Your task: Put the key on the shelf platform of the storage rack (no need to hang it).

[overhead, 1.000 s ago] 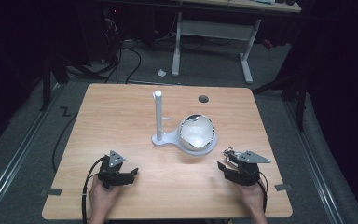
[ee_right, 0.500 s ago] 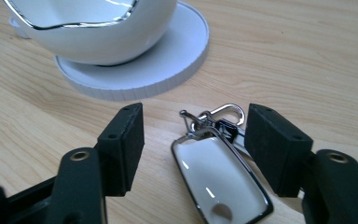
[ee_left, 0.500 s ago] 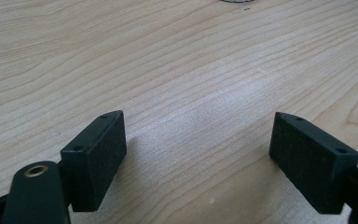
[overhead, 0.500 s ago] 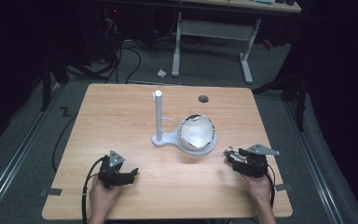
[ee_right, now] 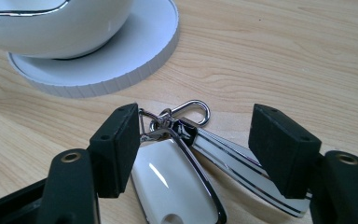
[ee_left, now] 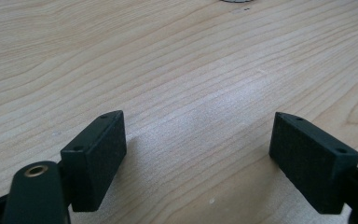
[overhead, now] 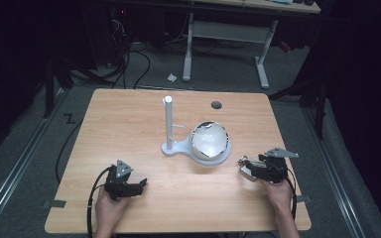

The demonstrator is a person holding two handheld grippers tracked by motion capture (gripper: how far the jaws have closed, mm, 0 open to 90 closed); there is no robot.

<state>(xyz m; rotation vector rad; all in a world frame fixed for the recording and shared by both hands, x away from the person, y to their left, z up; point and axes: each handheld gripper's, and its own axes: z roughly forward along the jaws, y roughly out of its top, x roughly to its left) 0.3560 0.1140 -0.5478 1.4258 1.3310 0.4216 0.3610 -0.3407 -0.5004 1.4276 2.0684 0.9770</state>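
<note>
Fingers (ee_right: 116, 149) of my right gripper (ee_right: 200, 154) stand spread to either side of a white key fob (ee_right: 172, 182) that lies flat on the wooden table (overhead: 129, 119); neither pad is pressing it yet, so I read this as the moment before the squeeze. The fob's chrome-edged strap (ee_right: 242, 163) runs under the far finger, and its silver clasp (ee_right: 191, 109) points ahead toward the white stand base (ee_right: 135, 56). I hold the gripper low and nearly level, which I judge suits a thin, flat thing that has to be pinched across its sides.

In the high view the right gripper (overhead: 258, 168) sits at the table's near right, just short of the white bowl (overhead: 209, 140) resting on that base, with the slim white post (overhead: 169, 121) rising beside it. The post's short peg looks like the place a key ring would hang.

My left gripper (overhead: 124, 182) waits at the near left, well apart from the stand. Its own camera shows its fingers (ee_left: 98, 154) wide apart over bare wood, holding nothing.
</note>
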